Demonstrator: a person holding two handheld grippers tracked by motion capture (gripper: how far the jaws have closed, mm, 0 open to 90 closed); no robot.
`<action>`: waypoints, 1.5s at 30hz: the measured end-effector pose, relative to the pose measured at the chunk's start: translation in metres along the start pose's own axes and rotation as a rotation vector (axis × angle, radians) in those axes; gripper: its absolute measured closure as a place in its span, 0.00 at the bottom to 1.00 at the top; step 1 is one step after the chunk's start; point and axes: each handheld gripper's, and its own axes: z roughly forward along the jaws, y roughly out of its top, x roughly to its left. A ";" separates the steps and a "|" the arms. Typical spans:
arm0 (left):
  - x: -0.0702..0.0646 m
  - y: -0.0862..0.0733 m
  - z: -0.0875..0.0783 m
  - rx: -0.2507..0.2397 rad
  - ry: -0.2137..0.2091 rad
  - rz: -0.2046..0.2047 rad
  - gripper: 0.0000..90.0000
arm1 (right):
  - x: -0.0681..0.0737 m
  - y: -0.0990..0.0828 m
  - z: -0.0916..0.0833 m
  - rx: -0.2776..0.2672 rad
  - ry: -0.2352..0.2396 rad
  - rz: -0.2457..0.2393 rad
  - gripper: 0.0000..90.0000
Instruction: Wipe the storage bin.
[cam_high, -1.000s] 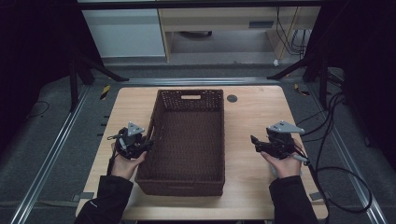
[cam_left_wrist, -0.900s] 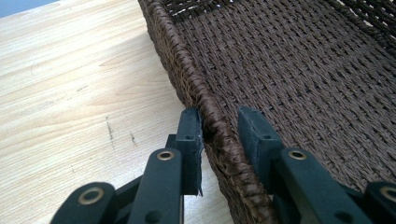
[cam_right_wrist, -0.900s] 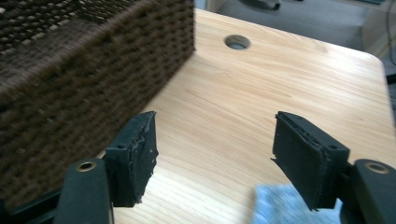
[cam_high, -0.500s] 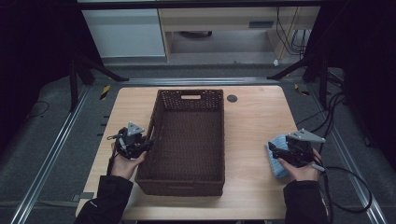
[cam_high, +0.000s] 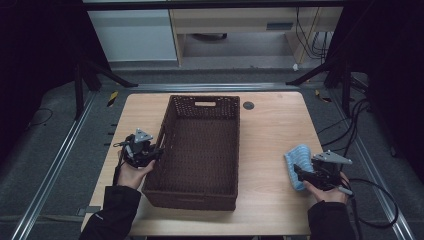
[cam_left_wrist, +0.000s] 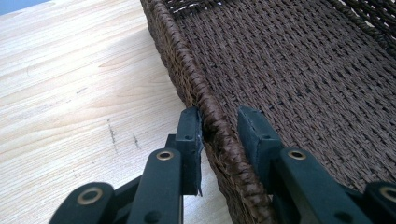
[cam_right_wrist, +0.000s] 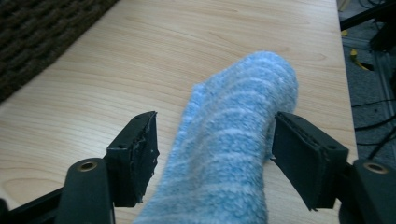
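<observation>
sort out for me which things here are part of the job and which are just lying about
Part of the job:
- brown woven basket, left gripper fingers astride its rim
- blue fuzzy sock, lying between the open fingers of the right gripper

Just lying about:
- small dark round disc on the table
- yellow-and-black bits on the floor

No writing, label, brand, number or sign can be read anywhere in these pictures.
</observation>
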 end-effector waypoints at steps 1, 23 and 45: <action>0.001 0.000 0.000 -0.001 -0.002 -0.001 0.78 | -0.001 -0.001 0.001 0.008 -0.004 0.007 0.36; 0.007 0.004 0.003 -0.006 -0.026 0.003 0.79 | 0.017 0.013 0.023 0.046 0.072 -0.051 0.73; 0.001 0.005 0.005 0.008 -0.009 0.024 0.79 | 0.038 0.080 0.095 -0.025 0.120 -0.079 0.73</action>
